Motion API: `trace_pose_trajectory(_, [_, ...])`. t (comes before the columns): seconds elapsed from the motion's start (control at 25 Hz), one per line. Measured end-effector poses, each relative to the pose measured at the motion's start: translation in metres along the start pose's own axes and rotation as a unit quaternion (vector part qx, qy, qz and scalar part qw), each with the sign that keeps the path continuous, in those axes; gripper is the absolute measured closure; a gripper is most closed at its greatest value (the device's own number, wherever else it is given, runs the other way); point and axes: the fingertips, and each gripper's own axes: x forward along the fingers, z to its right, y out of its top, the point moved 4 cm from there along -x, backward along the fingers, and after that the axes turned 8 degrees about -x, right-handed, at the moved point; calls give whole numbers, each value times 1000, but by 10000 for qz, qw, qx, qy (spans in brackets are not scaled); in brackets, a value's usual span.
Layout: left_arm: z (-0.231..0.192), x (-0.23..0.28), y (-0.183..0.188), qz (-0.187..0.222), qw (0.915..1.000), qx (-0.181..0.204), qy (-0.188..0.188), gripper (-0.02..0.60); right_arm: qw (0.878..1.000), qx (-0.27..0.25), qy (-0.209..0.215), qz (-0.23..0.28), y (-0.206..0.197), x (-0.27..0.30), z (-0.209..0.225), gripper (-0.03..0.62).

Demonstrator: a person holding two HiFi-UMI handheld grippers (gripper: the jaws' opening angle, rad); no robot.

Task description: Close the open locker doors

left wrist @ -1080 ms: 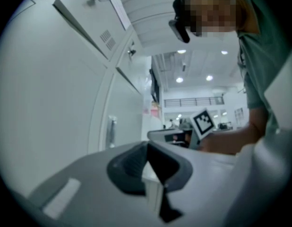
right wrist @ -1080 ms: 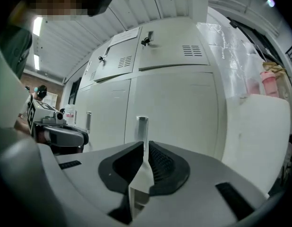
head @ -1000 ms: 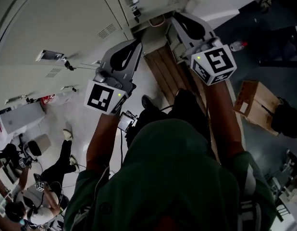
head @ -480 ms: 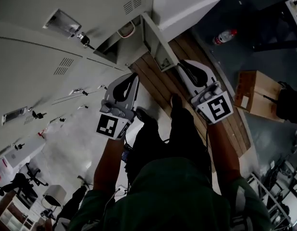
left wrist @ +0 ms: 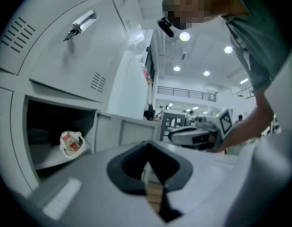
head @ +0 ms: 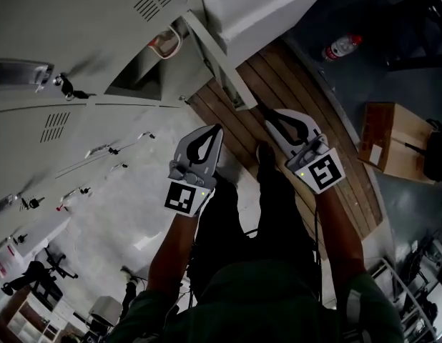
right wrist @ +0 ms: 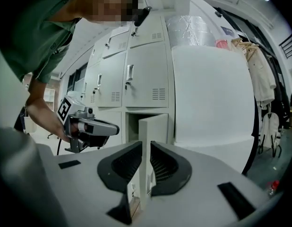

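The bottom locker (head: 146,70) stands open, with a white and red bag (head: 164,43) on its shelf. Its door (head: 215,59) swings out over the wooden floor. My right gripper (head: 262,108) is low by the door's free end. In the right gripper view its jaws (right wrist: 145,145) stand a narrow gap apart, and the door (right wrist: 153,126) lines up in that gap; contact cannot be told. My left gripper (head: 218,127) hangs left of the door, shut and empty (left wrist: 147,148), facing the open locker (left wrist: 51,126) and the bag (left wrist: 72,143).
Closed locker doors (head: 78,20) fill the upper left. A white side panel (head: 257,2) stands right of the open locker. On the dark floor beyond the wooden boards (head: 300,77) lie a bottle (head: 342,47) and a cardboard box (head: 393,138). My legs are below the grippers.
Both grippers have come down from the upper lockers to the bottom open locker. The head view has tilted, so the open door now runs down to the right gripper.
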Motion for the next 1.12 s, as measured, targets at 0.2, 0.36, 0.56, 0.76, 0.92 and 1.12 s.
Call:
trace_pose_trajectory(0.2, [-1, 16, -33, -96, 9999, 0, 93, 577, 9993, -86, 340, -103, -44, 15, 4, 529])
trace_pose_trajectory(0.36, [-5, 25, -49, -96, 9998, -27, 161, 577, 9965, -288, 725, -286, -67, 30, 0, 520])
trace_pose_trajectory(0.56, [-7, 26, -54, -77, 9997, -51, 230, 577, 9956, -320, 828, -299, -74, 42, -5, 519])
trace_pose_trajectory(0.76, [-19, 9, -52, -58, 9991, -111, 400, 577, 9959, -335, 788, -309, -68, 51, -14, 519])
trace_pose_trajectory(0.92, [-33, -8, -45, 36, 9982, -133, 577, 577, 9939, -437, 940, -378, -62, 64, -27, 519])
trace_pose_trajectory(1.12, [-53, -31, -36, 170, 9968, -158, 767, 577, 9909, -472, 1162, -481, -52, 87, -55, 520])
